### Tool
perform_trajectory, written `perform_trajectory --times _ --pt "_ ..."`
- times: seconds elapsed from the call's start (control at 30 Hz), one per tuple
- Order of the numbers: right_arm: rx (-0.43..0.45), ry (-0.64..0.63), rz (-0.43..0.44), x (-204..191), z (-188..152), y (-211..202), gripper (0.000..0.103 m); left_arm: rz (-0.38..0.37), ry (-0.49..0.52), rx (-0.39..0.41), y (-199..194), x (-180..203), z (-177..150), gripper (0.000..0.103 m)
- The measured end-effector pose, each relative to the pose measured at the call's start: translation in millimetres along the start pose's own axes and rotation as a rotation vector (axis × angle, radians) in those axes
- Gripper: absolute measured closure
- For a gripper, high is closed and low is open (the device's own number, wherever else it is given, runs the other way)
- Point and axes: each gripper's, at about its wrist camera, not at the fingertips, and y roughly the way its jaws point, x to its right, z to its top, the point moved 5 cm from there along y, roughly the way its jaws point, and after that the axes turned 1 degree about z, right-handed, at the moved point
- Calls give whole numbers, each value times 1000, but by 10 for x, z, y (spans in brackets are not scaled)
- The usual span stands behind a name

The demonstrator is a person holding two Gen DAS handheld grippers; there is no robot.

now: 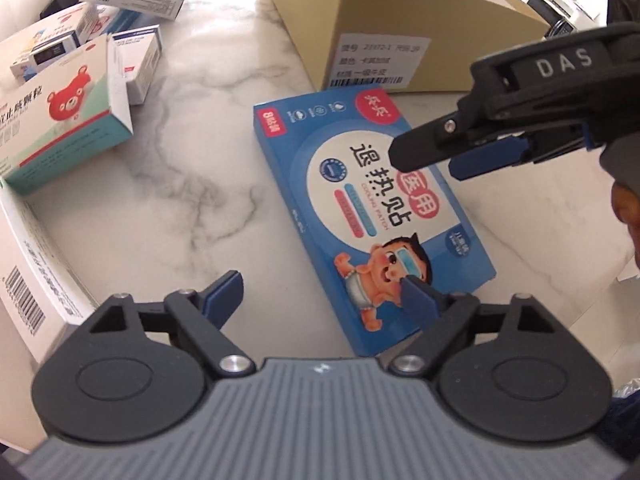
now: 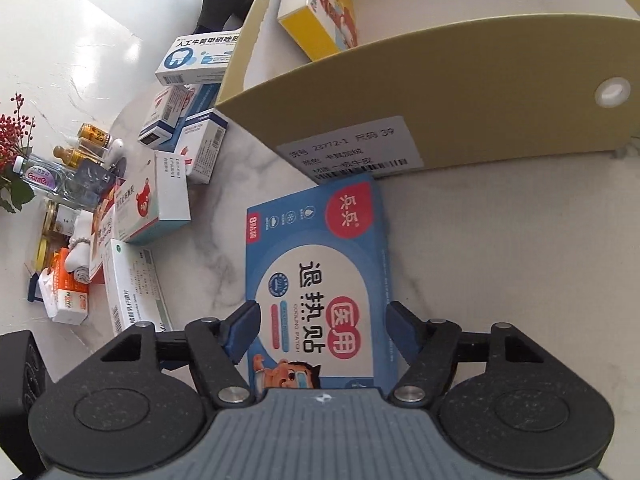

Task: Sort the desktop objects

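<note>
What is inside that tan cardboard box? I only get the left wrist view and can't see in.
Observer: In the right wrist view, a yellow-and-white carton lies inside the tan cardboard box.
Operator: Anything beyond the pile of medicine boxes?
Observer: Yes, a clear water bottle beside small amber bottles.
Operator: How does the right gripper sit over the blue cooling-patch box?
Observer: Its jaws are open, with one finger on each long side of that box.
</note>
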Motion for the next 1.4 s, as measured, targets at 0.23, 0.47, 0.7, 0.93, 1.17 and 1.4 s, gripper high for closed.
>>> perform_trajectory --times 0.23,0.47,0.7,0.93,1.17,1.4 --pt "-54 57 65 166 -179 165 18 -83 40 -21 -65 216 -96 12" --pt "-104 71 122 14 -228 209 10 -58 63 -12 -56 295 -131 0" --pt "-90 92 240 -140 -109 -35 10 -104 55 -17 -88 113 -160 0" --pt "-114 32 310 -340 -49 -65 10 -115 61 -22 -84 12 -200 0" --pt "-122 53 386 -445 -24 -101 10 -74 48 1 -77 -61 -211 0" --pt "-105 85 409 -397 18 -68 10 -51 34 31 -103 -81 -259 11"
